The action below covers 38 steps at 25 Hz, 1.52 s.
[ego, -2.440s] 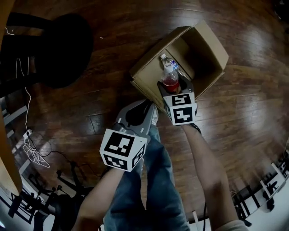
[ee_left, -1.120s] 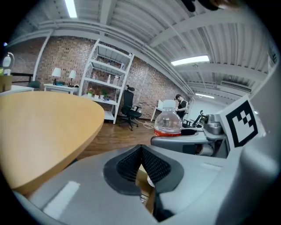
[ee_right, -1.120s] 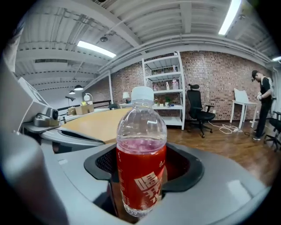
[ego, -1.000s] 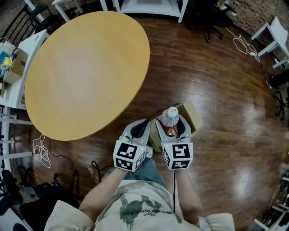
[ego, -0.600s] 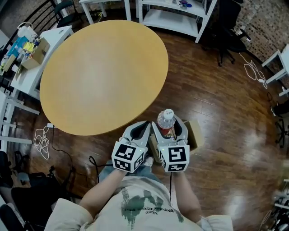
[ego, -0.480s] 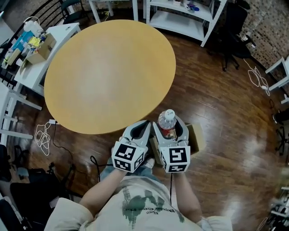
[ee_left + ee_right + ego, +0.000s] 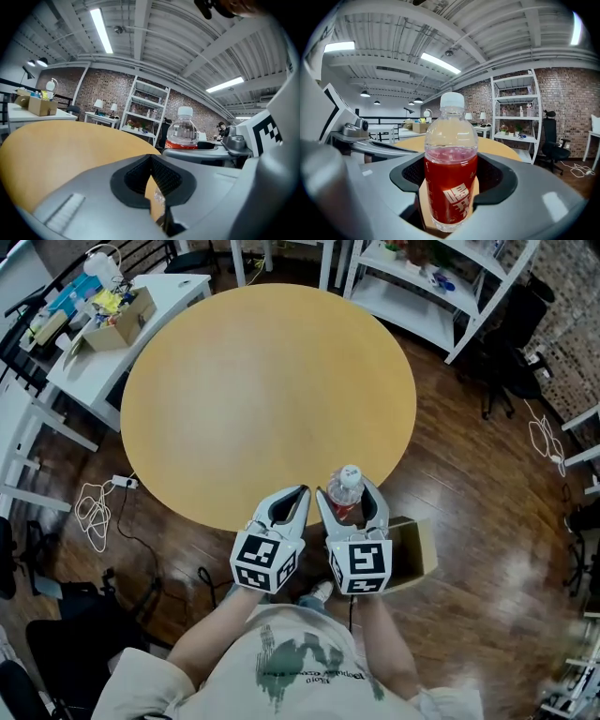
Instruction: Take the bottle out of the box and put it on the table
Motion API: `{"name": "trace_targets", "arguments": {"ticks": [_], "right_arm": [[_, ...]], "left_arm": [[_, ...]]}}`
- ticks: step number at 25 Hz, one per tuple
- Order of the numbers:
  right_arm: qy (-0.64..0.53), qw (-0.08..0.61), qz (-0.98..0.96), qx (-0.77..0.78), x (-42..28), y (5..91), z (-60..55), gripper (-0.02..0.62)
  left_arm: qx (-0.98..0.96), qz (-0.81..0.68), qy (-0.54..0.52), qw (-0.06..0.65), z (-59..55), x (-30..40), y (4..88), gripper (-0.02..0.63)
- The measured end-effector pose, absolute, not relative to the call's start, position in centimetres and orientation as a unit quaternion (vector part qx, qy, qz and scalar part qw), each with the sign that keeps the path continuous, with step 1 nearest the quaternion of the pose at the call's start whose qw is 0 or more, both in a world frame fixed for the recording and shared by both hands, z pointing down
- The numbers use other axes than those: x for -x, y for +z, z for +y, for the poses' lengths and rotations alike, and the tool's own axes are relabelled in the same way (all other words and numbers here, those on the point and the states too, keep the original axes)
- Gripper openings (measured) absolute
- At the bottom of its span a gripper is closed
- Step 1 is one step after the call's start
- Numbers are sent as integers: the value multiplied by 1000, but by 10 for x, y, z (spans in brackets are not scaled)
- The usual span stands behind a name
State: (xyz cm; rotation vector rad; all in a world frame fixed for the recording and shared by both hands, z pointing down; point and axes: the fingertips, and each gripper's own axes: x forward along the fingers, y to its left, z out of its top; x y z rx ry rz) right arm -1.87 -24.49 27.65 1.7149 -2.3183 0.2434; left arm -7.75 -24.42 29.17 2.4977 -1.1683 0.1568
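A clear bottle (image 7: 346, 490) with red drink and a white cap stands upright between the jaws of my right gripper (image 7: 351, 505), which is shut on its lower body. In the right gripper view the bottle (image 7: 450, 174) fills the middle, above the round wooden table (image 7: 499, 146). It hangs over the near edge of the table (image 7: 262, 381). The open cardboard box (image 7: 413, 555) lies on the floor below, to the right. My left gripper (image 7: 292, 502) is close beside the right one, shut and holding nothing; in its own view the bottle (image 7: 183, 131) shows to the right.
A white desk (image 7: 173, 287) with a small cardboard box (image 7: 120, 325) and clutter stands at the upper left. White shelving (image 7: 445, 282) and a black office chair (image 7: 516, 343) are at the upper right. Cables (image 7: 94, 514) lie on the wooden floor left of the table.
The bottle has come up out of the box in the right gripper. Both grippers have moved from above the box to the table's near edge; the box now lies behind and right of them.
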Motion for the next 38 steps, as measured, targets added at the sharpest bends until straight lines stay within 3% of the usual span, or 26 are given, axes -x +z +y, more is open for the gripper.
{"name": "trace_targets", "arguments": {"ticks": [21,38], "right_arm": [[63,110,-808,-576,196,310,-396,308],[81,132,-797,-584,198,324,-387,315]], "left_arm": [[-867,-458,63,188,-366,259,309,0],[-883,-418,41,209,-366,255,309,0]]}}
